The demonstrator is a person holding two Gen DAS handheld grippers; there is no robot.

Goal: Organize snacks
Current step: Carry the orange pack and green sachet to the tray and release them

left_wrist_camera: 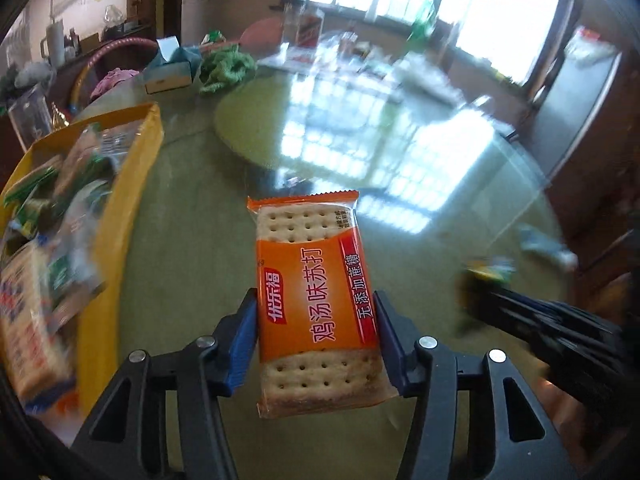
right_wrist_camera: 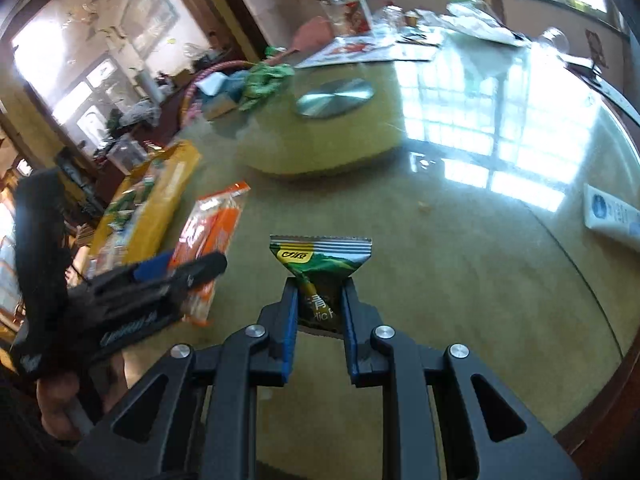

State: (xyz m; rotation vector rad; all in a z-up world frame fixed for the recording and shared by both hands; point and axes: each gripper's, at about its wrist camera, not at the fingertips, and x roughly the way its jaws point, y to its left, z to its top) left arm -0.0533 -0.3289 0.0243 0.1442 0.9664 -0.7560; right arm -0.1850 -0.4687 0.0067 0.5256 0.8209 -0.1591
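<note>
My left gripper (left_wrist_camera: 316, 300) is shut on an orange cracker packet (left_wrist_camera: 316, 280) and holds it above the glass table, right of the yellow snack box (left_wrist_camera: 120, 208). The box holds several snack packets. My right gripper (right_wrist_camera: 319, 286) is shut on a small green snack packet (right_wrist_camera: 320, 258) above the table. In the right wrist view the left gripper (right_wrist_camera: 192, 270) with the orange packet (right_wrist_camera: 212, 232) is at the left, beside the yellow box (right_wrist_camera: 160, 196). In the left wrist view the right gripper (left_wrist_camera: 476, 280) shows blurred at the right.
A round green turntable (left_wrist_camera: 320, 128) sits mid-table with a metal disc (right_wrist_camera: 334, 96) on it. A tissue box (left_wrist_camera: 170, 68) and a green crocheted cloth (left_wrist_camera: 226, 68) lie behind. Bottles and papers (right_wrist_camera: 360, 12) crowd the far side. A white tube (right_wrist_camera: 612, 216) lies at the right edge.
</note>
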